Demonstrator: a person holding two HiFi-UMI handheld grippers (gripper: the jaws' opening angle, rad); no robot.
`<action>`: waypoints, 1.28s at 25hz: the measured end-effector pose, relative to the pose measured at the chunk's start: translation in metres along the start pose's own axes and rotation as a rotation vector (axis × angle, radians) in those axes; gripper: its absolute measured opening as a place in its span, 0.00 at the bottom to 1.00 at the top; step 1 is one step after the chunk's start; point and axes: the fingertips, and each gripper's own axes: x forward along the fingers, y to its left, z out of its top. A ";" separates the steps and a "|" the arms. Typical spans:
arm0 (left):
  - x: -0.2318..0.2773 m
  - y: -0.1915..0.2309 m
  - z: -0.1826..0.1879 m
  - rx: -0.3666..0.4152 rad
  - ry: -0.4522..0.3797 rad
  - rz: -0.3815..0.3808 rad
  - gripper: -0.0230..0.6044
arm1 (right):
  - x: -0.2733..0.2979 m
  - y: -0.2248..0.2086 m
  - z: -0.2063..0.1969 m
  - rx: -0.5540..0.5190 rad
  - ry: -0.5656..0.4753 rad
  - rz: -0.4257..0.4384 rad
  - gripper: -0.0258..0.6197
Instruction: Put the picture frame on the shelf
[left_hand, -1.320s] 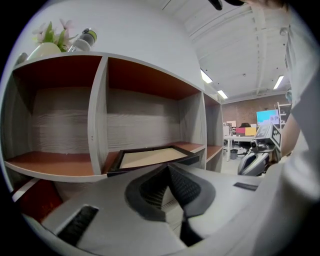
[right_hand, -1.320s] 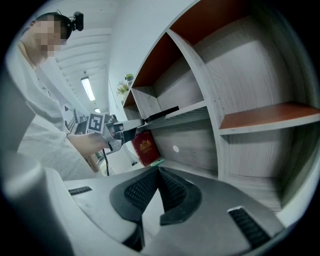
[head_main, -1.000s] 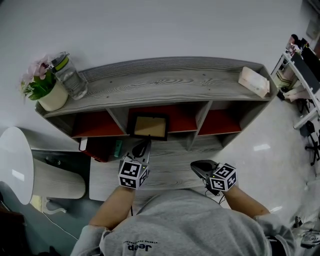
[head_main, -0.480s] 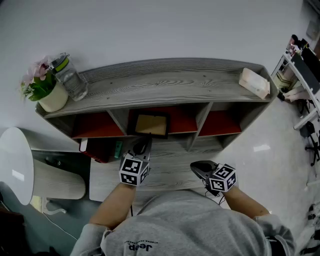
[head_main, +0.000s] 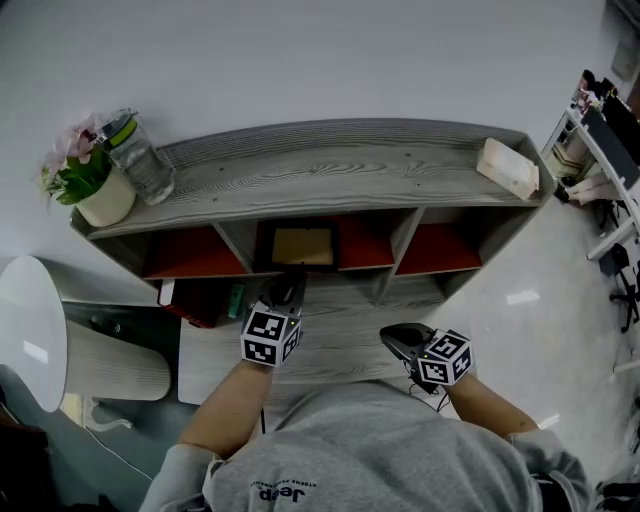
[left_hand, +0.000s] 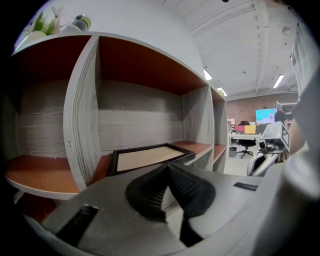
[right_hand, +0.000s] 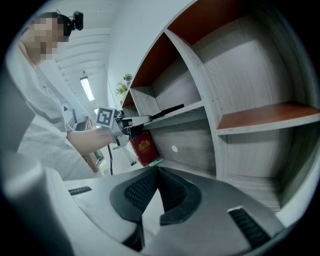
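Just ahead of our left gripper (head_main: 292, 276), the picture frame (head_main: 303, 246) now lies flat and deeper inside the middle compartment of the shelf (head_main: 330, 170). A second ago it sat nearer the compartment's front, and the gripper has followed it forward. Its jaws are pressed together with nothing between them, the tips right at the frame's near edge; whether they touch it we cannot tell. Our right gripper (head_main: 390, 340) has stayed put, off to the right of the left one and nearer to us. Its jaws are likewise closed and empty, above the grey wood-grain lower board (head_main: 340, 325). Left of the left gripper and lower, a red book (head_main: 195, 300) stands under the shelf's left compartment. Far ahead and to the left, on the shelf top, stand a potted plant (head_main: 98, 190) and a clear jar (head_main: 140, 158); far ahead and to the right lies a pale box (head_main: 508, 165). Beyond the shelf rises a plain white wall (head_main: 320, 50). Right of the right gripper a glossy pale floor (head_main: 520, 290) runs to cluttered desks (head_main: 600, 130), and far to the left stands a round white table (head_main: 30, 330)
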 end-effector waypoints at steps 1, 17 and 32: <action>0.001 0.000 0.000 -0.001 0.001 0.000 0.05 | 0.000 0.000 0.000 0.000 -0.001 0.000 0.07; 0.006 0.000 0.003 0.006 -0.001 -0.009 0.05 | 0.005 -0.003 0.002 0.001 0.001 0.008 0.07; 0.022 0.005 0.010 -0.015 0.023 -0.018 0.06 | 0.007 -0.006 0.004 0.002 0.003 0.009 0.07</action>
